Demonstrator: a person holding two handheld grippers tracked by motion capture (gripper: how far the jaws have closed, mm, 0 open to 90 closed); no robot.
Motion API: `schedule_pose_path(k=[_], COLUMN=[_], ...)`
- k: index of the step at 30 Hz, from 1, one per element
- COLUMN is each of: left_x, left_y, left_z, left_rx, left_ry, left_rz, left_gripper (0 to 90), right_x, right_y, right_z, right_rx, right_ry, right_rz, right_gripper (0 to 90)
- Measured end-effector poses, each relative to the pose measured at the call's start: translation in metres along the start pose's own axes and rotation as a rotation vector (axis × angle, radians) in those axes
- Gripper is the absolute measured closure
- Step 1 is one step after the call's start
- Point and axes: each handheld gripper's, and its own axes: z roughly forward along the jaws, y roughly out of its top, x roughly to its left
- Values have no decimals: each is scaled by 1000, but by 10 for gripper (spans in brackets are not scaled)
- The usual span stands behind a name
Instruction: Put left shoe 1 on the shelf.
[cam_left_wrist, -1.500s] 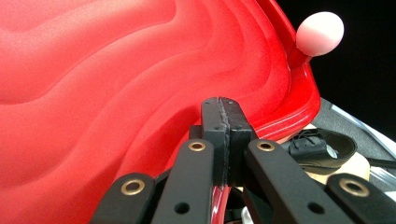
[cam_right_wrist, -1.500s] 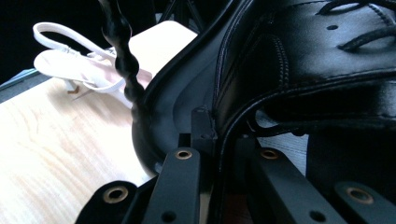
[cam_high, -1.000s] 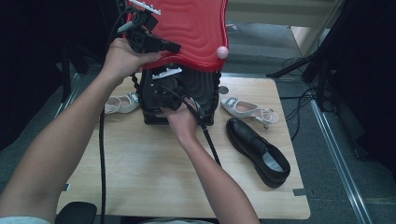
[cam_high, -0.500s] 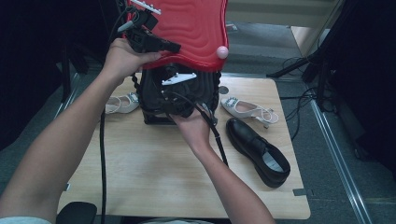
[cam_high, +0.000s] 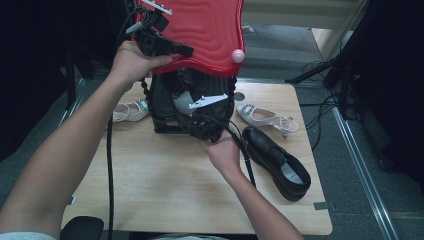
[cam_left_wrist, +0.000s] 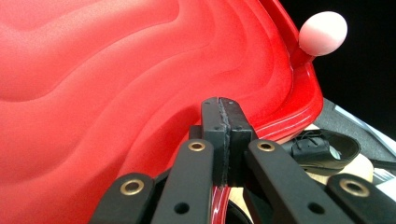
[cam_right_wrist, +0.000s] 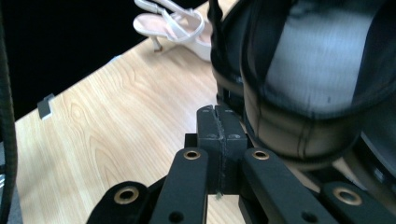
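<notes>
My right gripper (cam_high: 202, 131) has slid right along the black case (cam_high: 192, 102) on the worktop (cam_high: 150, 180), its fingers just closing empty. My left gripper (cam_high: 167, 45) clamps the raised red lid (cam_high: 205, 30), so the case is open for packing.

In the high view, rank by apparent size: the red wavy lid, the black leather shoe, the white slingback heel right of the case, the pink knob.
1. Red wavy lid, though it sits nearest the camera, which enlarges it.
2. Black leather shoe.
3. White slingback heel.
4. Pink knob.
</notes>
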Motion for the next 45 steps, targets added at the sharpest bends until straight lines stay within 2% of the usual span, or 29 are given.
schedule_pose_path(k=[1,5,7,11,16,21,24,29,35,45], left_x=[0,-1,-1,-1,0,-1,-1,-1,0,-1], left_y=[0,0,0,0,0,0,0,0,-1,-2], left_z=[0,0,0,0,0,1,1,1,0,0], left_rx=[0,1,0,-1,-1,0,0,-4,-10,-14], left_ry=[1,4,7,6,1,6,6,3,-5,2], left_rz=[0,1,3,3,-3,-7,-10,-12,-17,-19], left_gripper=[900,900,900,900,900,900,900,900,900,900], right_x=[-4,-11,-15,-19,-21,-17,-16,-18,-17,-16], right_y=[-7,-14,-16,-14,-13,-5,1,11,24,35], right_z=[2,4,6,9,10,10,14,21,31,46], right_rx=[10,20,27,23,21,23,30,32,32,4], right_ry=[-4,-6,-22,-42,-30,-25,-45,-46,-65,-41], right_rz=[2,0,12,11,12,4,-6,16,15,46], right_gripper=[900,900,900,900,900,900,900,900,900,900])
